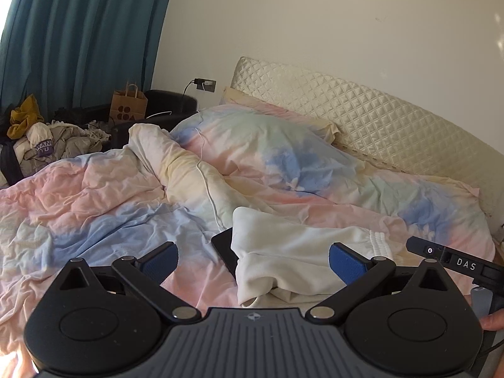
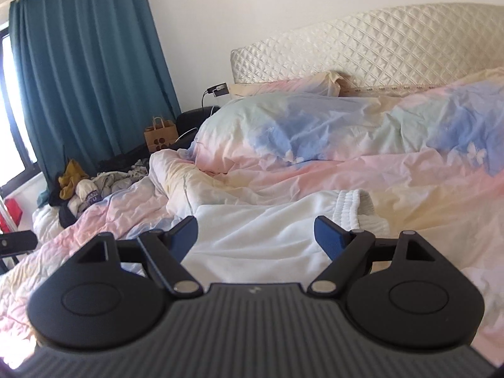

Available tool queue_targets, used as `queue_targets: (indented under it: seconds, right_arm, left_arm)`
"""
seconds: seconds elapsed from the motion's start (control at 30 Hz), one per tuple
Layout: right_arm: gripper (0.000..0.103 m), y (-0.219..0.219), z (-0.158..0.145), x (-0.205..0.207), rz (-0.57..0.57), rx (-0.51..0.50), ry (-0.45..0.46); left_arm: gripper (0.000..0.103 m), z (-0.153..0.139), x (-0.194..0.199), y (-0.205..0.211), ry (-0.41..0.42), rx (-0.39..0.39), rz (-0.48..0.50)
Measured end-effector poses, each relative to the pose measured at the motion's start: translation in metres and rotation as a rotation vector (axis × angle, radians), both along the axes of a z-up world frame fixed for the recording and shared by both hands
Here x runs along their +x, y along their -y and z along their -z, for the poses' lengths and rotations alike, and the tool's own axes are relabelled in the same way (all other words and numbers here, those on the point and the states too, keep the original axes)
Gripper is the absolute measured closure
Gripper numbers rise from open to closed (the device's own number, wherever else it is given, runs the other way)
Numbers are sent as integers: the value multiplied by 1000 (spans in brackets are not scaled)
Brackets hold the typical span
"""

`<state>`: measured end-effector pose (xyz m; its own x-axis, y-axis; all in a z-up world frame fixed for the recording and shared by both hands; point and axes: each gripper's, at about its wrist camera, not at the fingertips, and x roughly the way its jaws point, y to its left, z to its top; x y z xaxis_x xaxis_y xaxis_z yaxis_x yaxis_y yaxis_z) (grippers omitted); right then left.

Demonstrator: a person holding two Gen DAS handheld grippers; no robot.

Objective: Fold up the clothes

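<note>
Your left tool (image 1: pixel 253 260) is spread wide, blue pads (image 1: pixel 159 263) well apart and gripping nothing. Your right tool (image 2: pixel 255 234) is open too, pads clear and empty. Both point slightly downward, and fingers (image 1: pixel 492 320) show at the left view's right edge.

"DAS" stands on the black device (image 1: pixel 463 263); "WANG YU" on crumpled purple cloth (image 1: pixel 44 149).

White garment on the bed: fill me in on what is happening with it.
A person is folding clothes with a handheld gripper in each hand. The white garment, with an elastic waistband, lies crumpled on the pastel duvet, partly covering a black tablet. Both the left gripper and the right gripper are open and hold nothing. More clothes sit piled by the curtain.
</note>
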<state>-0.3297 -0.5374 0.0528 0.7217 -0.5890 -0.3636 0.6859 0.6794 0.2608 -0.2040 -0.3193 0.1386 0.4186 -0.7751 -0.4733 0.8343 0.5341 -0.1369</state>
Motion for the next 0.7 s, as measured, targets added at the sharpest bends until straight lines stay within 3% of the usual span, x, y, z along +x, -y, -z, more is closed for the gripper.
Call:
queue_targets:
  seconds: [0.17,0.4,0.7]
  right_arm:
    - [20,-33,-7,3,-35,-23,-17]
    - [20,-72,-12,-1,4,-68,-33]
    - [20,-99,8,-6,23,-25,-100]
  left_arm:
    - [0,-5,-28,-22,89,38,-21]
    - [0,6,-45,-47,90,41,-33]
    - [0,17,-55,-58,144,69,-43]
